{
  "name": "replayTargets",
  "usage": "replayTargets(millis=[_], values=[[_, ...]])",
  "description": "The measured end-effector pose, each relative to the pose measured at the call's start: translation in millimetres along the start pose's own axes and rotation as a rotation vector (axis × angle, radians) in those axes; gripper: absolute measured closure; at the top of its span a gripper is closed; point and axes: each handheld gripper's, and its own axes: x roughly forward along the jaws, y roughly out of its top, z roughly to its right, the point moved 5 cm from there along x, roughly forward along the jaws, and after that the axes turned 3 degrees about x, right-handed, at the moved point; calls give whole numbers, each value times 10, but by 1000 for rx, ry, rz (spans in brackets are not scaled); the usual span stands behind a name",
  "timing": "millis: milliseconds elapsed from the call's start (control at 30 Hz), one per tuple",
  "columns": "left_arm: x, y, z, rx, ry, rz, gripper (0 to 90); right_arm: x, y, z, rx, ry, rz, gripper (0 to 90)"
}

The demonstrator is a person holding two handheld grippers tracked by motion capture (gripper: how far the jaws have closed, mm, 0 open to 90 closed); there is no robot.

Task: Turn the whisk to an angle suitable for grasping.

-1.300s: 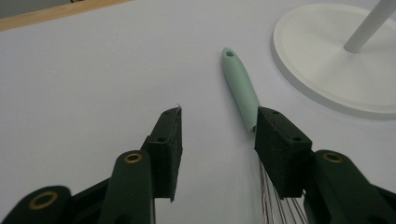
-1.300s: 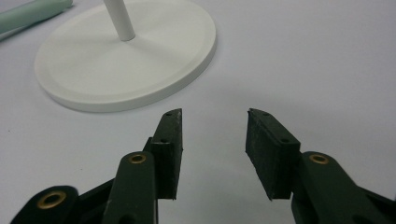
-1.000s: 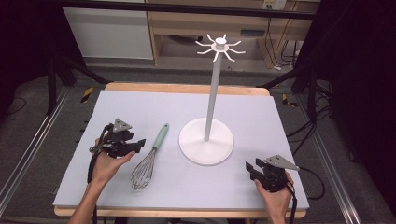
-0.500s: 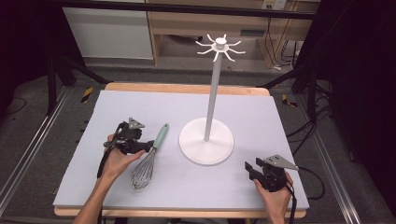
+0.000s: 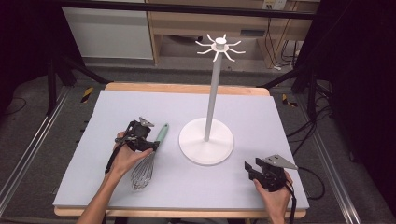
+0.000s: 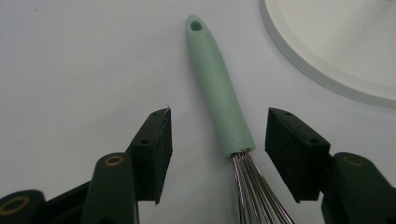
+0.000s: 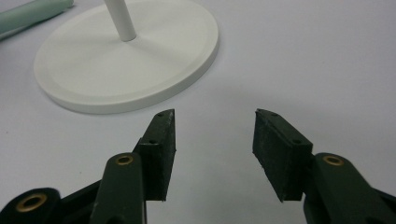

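Note:
A whisk with a mint-green handle and wire head lies flat on the grey mat, left of the white stand. My left gripper is low over it with its jaws on either side of the handle's lower end. The pads do not touch the handle. In the high view my left gripper sits at the handle's left side. My right gripper rests near the mat's front right, and from its own camera the right gripper has nothing between its jaws. Both grippers' jaws have just been opening.
A white stand has a round base, a tall pole and a ring of hooks on top, at mid table. Its base lies just ahead of my right gripper. The mat covers a wooden table.
My left hand has moved right and down, from beside the whisk to over its handle. The right hand has stayed where it was.

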Motion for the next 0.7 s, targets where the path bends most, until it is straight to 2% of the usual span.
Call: replayTargets(millis=[167, 700], values=[[73, -12, 0, 3, 2, -35, 423, 4, 0, -3, 1, 1, -4, 495], [246, -27, 37, -14, -17, -100, 463, 18, -6, 0, 2, 5, -17, 499]])
